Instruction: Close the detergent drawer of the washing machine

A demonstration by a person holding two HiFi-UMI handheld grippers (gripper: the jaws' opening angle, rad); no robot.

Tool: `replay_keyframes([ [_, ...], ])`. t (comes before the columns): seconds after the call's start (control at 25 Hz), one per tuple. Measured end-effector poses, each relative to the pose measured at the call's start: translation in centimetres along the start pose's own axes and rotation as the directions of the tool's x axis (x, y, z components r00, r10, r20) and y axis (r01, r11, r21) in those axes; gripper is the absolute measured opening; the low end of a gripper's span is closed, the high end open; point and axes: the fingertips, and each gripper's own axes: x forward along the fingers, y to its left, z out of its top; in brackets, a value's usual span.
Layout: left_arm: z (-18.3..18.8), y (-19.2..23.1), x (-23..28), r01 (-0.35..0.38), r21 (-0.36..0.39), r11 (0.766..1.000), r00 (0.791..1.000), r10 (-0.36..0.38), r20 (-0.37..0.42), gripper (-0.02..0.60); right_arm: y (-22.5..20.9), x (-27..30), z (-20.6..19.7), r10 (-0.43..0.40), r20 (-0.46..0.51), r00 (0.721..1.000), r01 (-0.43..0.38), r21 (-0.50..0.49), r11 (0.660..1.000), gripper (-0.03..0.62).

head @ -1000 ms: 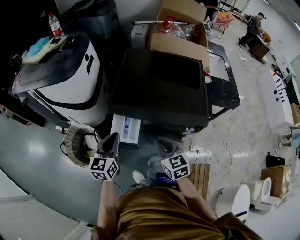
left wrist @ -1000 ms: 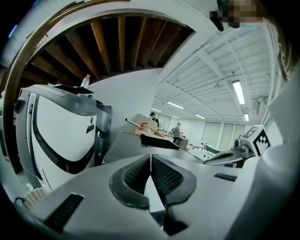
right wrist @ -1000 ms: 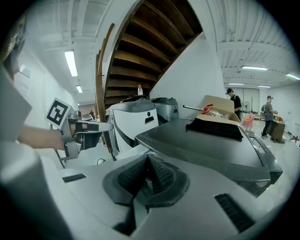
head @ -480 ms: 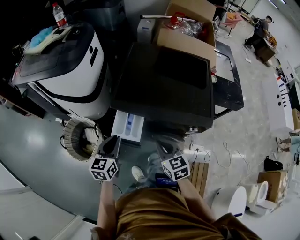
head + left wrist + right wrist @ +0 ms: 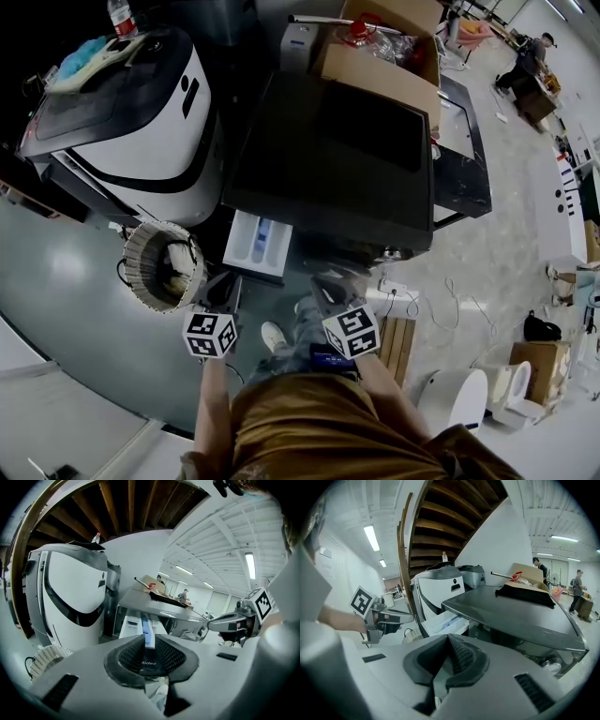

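The washing machine [image 5: 328, 155] stands in the middle of the floor, its dark flat top facing up. Its detergent drawer [image 5: 257, 242] is pulled out from the front at the left, toward the person, and the white tray with a blue strip inside lies open to view.

The left gripper [image 5: 229, 287] is held just near of the drawer's front edge, pointing at it. In the left gripper view its jaws [image 5: 150, 637] stand a narrow gap apart with nothing held between them. The drawer [image 5: 132, 626] shows straight ahead through that gap, and I cannot tell that anything touches it.

The right gripper [image 5: 324, 289] is to the right of the left one, below the machine's front and right of the drawer. Its jaws [image 5: 449, 638] are pressed together at the tips and hold nothing. The drawer [image 5: 444, 622] lies ahead and to the left in the right gripper view, with the left gripper [image 5: 398, 617] further left.

A white-and-black machine [image 5: 141, 131] stands left of the washing machine, with a round ribbed basket [image 5: 159, 265] on the floor near its base. A cardboard box [image 5: 380, 61] sits at the far side.
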Motion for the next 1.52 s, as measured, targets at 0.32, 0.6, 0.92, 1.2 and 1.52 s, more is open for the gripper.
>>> replay_keyframes([
  [0.32,-1.6,0.8,0.4,-0.007,0.015,1.000,0.999,0.007,-0.040,0.074,0.3,0.9,-0.1,0.012,-0.017,1.000,-0.012,-0.009,1.000,0.012],
  [0.6,-2.2,1.0,1.1,-0.005,0.052,0.999,0.997,0.008,-0.072,0.074,0.2,1.2,0.0,0.009,-0.020,1.000,-0.009,0.003,1.000,0.012],
  [0.92,-2.3,1.3,1.5,-0.018,0.071,0.997,0.996,0.024,-0.081,0.075,0.0,1.2,0.1,0.004,-0.016,1.000,-0.004,0.011,1.000,0.012],
  [1.2,-2.5,1.3,1.6,-0.044,0.156,0.987,0.995,0.058,-0.086,0.075,-0.1,1.3,0.1,0.016,-0.005,1.000,-0.016,0.025,1.000,0.012],
  [1.52,-2.5,1.1,1.7,-0.074,0.202,0.976,0.994,0.089,-0.065,0.075,-0.6,1.3,0.1,0.032,0.004,0.999,-0.032,0.039,0.999,0.012],
])
